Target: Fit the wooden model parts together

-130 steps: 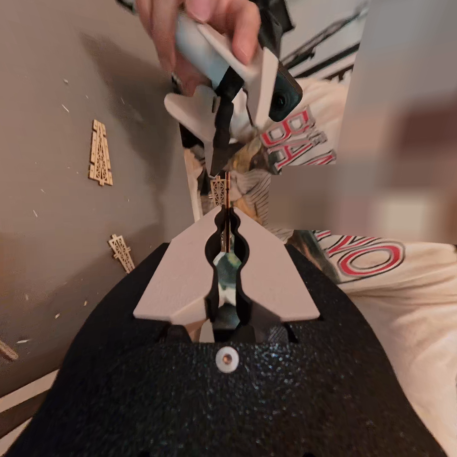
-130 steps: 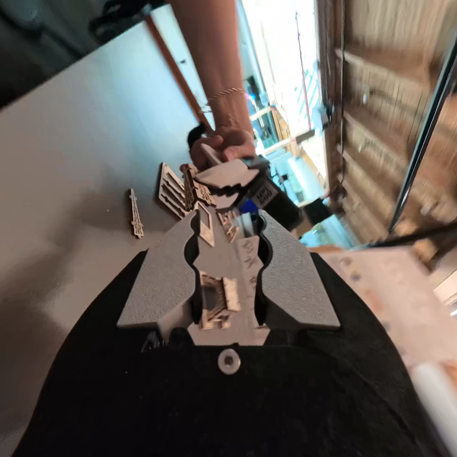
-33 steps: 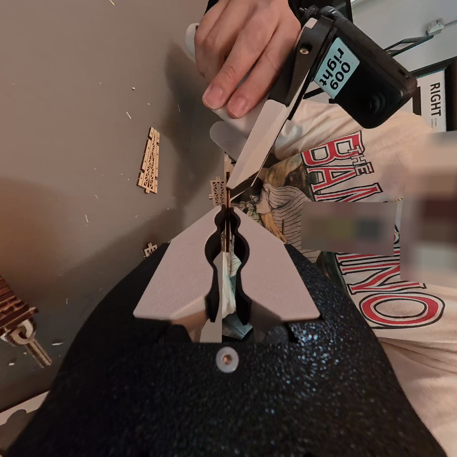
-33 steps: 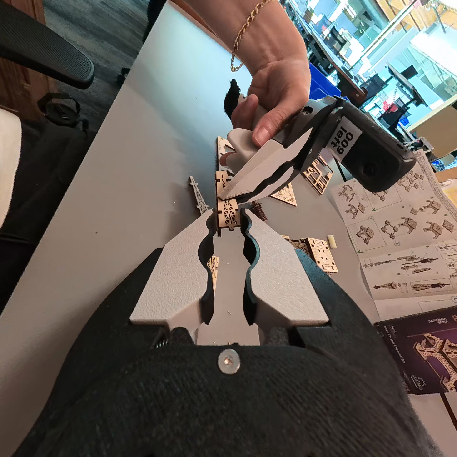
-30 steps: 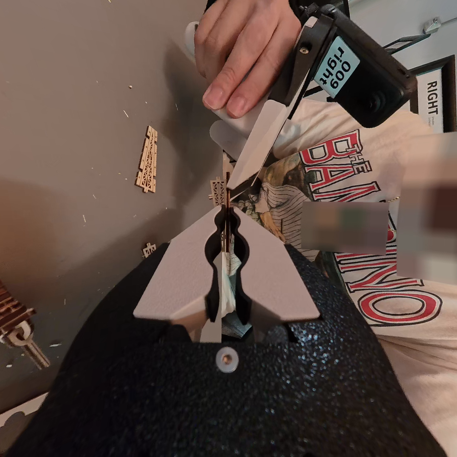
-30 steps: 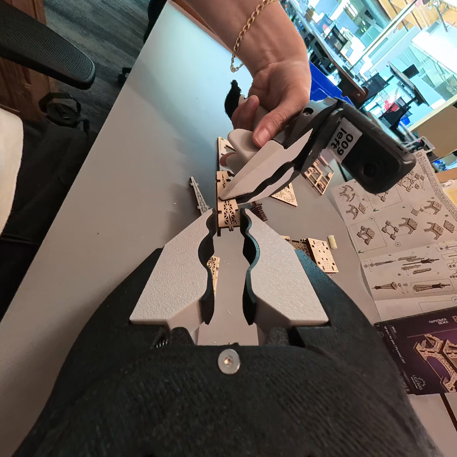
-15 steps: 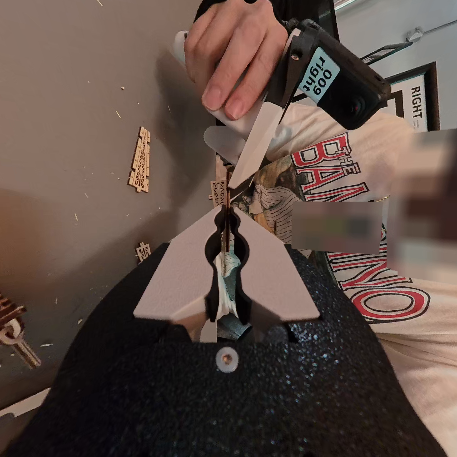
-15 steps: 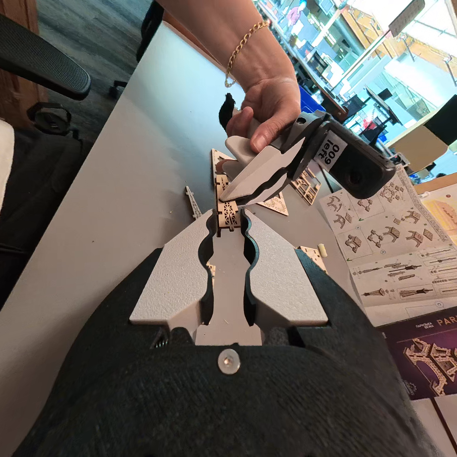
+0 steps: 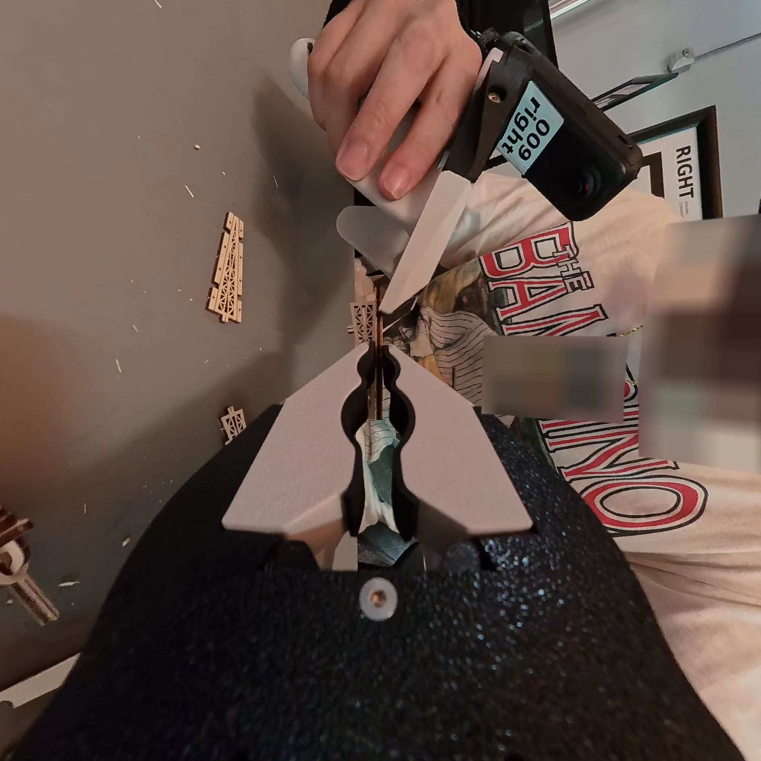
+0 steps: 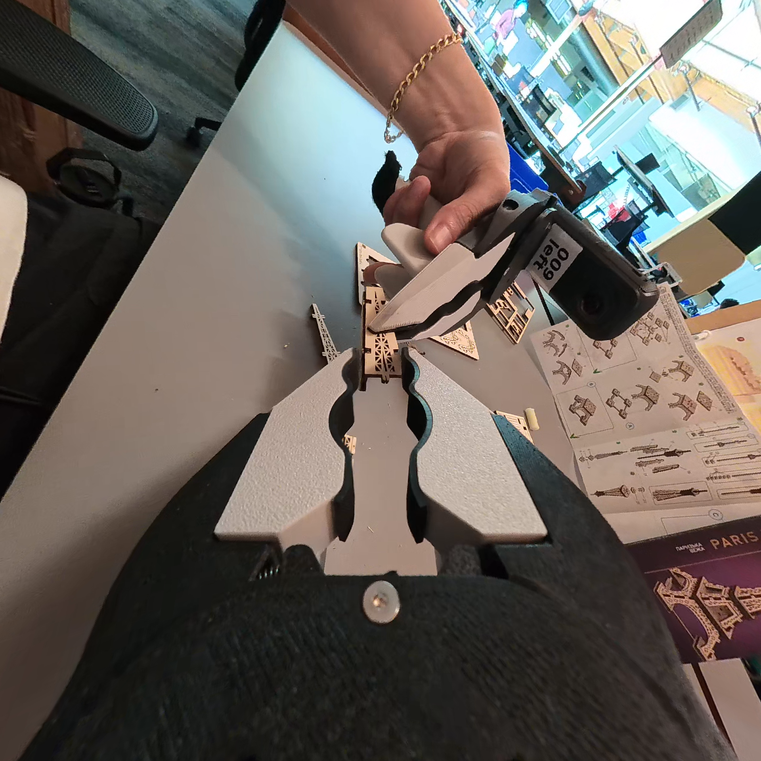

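We hold a thin wooden panel (image 9: pixel 375 372) edge-on, pinched tight in our left gripper (image 9: pixel 375 350). Our right gripper (image 10: pixel 379 354) clasps a latticed wooden piece (image 10: pixel 381 356) across its width, and the two parts meet in the air above the near edge of the grey table (image 10: pixel 230 263). Loose lattice pieces (image 9: pixel 227 268) lie on the table to the left.
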`<state>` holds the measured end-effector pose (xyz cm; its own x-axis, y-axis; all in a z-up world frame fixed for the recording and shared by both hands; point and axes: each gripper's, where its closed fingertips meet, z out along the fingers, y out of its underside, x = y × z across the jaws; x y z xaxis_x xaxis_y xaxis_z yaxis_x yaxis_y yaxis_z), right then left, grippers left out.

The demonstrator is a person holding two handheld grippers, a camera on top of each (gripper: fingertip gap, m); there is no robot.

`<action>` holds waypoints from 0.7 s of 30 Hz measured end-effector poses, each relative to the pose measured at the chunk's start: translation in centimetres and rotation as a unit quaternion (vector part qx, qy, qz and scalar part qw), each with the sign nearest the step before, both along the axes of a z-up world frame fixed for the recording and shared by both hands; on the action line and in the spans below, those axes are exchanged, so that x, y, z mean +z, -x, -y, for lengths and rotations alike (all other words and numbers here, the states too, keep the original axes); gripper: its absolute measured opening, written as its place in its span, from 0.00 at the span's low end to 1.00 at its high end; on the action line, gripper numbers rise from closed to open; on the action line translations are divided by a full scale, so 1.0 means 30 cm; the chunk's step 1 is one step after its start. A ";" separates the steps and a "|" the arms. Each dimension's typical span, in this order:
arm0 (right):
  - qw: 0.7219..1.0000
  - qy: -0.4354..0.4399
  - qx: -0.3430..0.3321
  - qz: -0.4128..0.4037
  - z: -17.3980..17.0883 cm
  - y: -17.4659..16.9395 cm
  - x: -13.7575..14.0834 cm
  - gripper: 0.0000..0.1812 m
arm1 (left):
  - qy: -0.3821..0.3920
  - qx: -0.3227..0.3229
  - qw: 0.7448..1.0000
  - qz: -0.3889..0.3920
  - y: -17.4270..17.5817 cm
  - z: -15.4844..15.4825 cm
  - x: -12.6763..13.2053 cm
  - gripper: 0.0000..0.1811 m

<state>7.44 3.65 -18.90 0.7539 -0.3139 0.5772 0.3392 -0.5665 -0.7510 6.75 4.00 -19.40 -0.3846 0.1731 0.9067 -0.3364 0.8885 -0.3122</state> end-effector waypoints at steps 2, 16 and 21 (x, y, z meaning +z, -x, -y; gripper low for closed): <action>1.000 0.003 0.003 0.002 -0.001 0.003 -0.003 0.12 | 0.000 0.002 1.000 -0.002 -0.002 0.001 0.000 0.00; 1.000 -0.001 -0.001 0.004 -0.002 -0.006 0.000 0.10 | -0.001 0.001 1.000 -0.006 -0.001 -0.002 -0.001 0.00; 1.000 0.003 -0.009 -0.010 0.002 -0.015 -0.008 0.09 | -0.003 0.010 1.000 -0.007 -0.008 0.003 -0.007 0.00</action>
